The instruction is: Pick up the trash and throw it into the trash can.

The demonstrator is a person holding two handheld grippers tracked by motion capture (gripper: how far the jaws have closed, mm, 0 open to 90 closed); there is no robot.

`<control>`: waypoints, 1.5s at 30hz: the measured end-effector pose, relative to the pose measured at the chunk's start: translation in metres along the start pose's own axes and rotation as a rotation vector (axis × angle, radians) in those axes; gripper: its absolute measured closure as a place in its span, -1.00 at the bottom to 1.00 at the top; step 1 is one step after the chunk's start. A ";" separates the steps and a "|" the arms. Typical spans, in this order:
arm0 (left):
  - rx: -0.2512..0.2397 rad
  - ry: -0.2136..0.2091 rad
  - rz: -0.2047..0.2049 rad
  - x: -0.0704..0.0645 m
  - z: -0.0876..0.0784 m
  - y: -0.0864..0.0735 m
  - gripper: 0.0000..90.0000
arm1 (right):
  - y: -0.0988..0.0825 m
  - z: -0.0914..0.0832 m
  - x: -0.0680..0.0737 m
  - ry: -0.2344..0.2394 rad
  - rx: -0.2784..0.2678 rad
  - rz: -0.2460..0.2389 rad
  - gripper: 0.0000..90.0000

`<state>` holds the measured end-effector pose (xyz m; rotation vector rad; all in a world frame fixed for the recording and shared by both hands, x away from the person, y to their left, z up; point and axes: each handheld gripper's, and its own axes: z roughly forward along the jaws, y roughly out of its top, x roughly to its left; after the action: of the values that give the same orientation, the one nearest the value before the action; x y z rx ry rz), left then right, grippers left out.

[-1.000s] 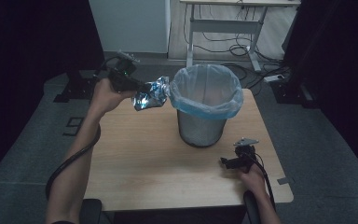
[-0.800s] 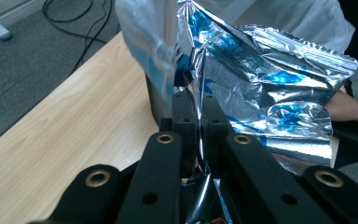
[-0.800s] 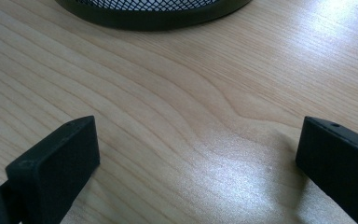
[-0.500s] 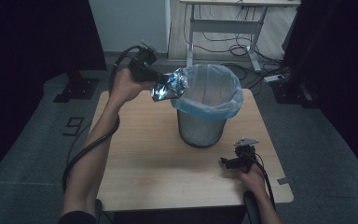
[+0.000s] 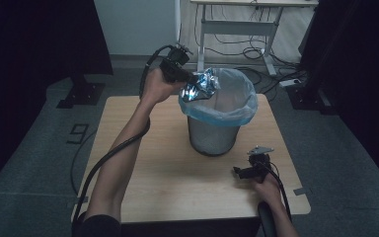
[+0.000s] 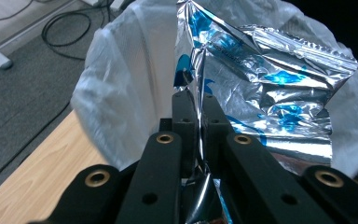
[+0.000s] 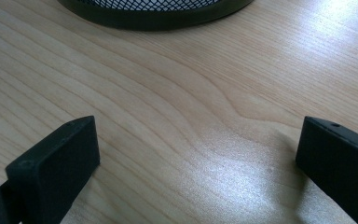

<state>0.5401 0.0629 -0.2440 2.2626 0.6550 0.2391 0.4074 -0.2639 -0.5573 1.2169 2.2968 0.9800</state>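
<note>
Half the foil bag [image 6: 270, 88] hides behind the left gripper [image 6: 196, 100].

left gripper [image 5: 191, 84] with its clamped foil bag [image 5: 201, 86], now over the bin's [image 5: 212, 136] rim, formerly left of it

A: Where's the left hand-held gripper [image 5: 190, 81]?
B: Held high on an outstretched left forearm [image 5: 123, 148], jaws pressed together, pointing right in the high view.

A: And the right hand-held gripper [image 5: 241, 172]?
B: Low at the near right, the right hand [image 5: 266, 185] gripping it from behind, jaws spread wide and pointing left.
</note>
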 end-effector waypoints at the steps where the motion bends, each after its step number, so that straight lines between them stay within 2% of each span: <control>1: -0.001 0.000 0.000 0.000 0.003 0.001 0.94 | 0.000 0.000 0.000 0.000 0.000 0.000 -1.00; 10: -0.007 0.012 0.012 -0.004 0.039 0.012 0.91 | 0.001 0.001 0.001 0.005 0.000 -0.005 -1.00; 16: 0.036 0.017 0.026 -0.008 0.063 0.016 0.83 | 0.001 0.001 0.001 0.006 0.000 -0.008 -1.00; 18: 0.052 0.030 0.030 -0.009 0.070 0.016 0.75 | 0.001 0.001 0.001 0.007 -0.001 -0.008 -1.00; 21: 0.061 0.056 0.041 -0.010 0.076 0.016 0.52 | 0.001 0.001 0.001 0.009 -0.001 -0.010 -1.00; 23: 0.061 0.080 0.052 -0.011 0.078 0.016 0.18 | 0.001 0.001 0.001 0.010 -0.001 -0.011 -1.00; 26: 0.052 0.082 0.066 -0.011 0.078 0.015 -0.20 | 0.000 0.000 0.002 0.013 0.000 -0.013 -1.00; 33: 0.011 0.042 0.050 -0.008 0.062 0.009 -0.67 | 0.000 0.000 0.003 0.014 0.000 -0.013 -1.00; 38: -0.010 0.028 0.044 -0.007 0.050 0.002 -0.86 | 0.000 0.000 0.003 0.014 -0.001 -0.015 -1.00; 41: -0.021 0.033 0.062 -0.008 0.043 -0.003 -0.98 | 0.000 0.000 0.003 0.015 -0.002 -0.015 -1.00; 45: -0.029 0.015 0.070 -0.009 0.033 -0.010 -1.00 | 0.000 0.000 0.003 0.017 -0.001 -0.016 -1.00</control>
<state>0.5404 0.0437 -0.2740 2.2607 0.5766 0.2983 0.4058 -0.2610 -0.5573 1.1922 2.3151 0.9890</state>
